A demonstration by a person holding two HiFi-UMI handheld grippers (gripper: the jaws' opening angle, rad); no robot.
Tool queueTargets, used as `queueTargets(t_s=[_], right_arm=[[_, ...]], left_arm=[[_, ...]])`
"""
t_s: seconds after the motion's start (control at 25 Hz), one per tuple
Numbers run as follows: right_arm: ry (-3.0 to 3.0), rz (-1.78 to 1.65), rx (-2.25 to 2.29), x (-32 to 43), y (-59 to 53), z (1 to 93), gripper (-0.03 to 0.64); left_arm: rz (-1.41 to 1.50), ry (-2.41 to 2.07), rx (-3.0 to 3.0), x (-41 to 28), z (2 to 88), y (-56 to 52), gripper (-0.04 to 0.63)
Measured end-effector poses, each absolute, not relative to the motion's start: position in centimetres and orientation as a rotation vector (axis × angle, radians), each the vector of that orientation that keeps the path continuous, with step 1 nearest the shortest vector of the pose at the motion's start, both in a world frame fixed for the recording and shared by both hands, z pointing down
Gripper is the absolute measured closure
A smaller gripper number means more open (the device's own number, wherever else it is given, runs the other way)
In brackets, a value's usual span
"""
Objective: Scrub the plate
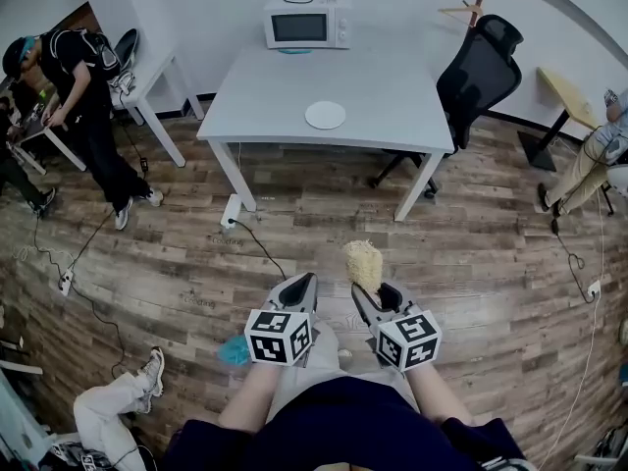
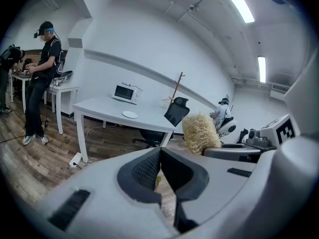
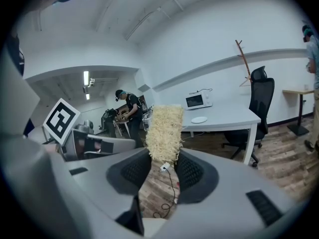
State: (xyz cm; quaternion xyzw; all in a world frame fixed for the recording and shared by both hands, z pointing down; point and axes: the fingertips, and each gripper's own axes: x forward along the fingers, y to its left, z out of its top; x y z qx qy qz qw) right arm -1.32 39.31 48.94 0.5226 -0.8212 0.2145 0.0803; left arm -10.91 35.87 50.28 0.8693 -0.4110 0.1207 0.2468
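A white plate (image 1: 325, 115) lies on the white table (image 1: 392, 86) across the room, far ahead of both grippers; the left gripper view shows the plate (image 2: 130, 114) and the right gripper view shows it (image 3: 199, 119) too. My right gripper (image 1: 372, 287) is shut on a straw-coloured fibre scrubber (image 1: 362, 262), which stands up out of its jaws (image 3: 163, 133). My left gripper (image 1: 303, 285) is shut with nothing between its jaws. The scrubber (image 2: 200, 132) appears to its right. Both grippers hang over the wooden floor, close to my body.
A white microwave (image 1: 307, 22) stands at the table's far edge. A black office chair (image 1: 478, 78) sits at the table's right. A person (image 1: 83, 106) stands at a desk on the left, and another sits at the far right. A power strip (image 1: 231, 211) and cables lie on the floor.
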Motion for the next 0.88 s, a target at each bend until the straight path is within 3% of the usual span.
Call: queueTargets(t_s=[0.32,0.88], right_arm=[[-2.442,0.656,1.544,-1.1,37.2,49.7,0.466],[-2.435,0.619,1.577,-0.8,23.1,48.6,0.466]], left_arm=[[0.336,-1.110,2.343,-10.5,51.5,33.7,0.577],[0.342,-1.086,2.378,-10.2,50.8,19.2,0.577]])
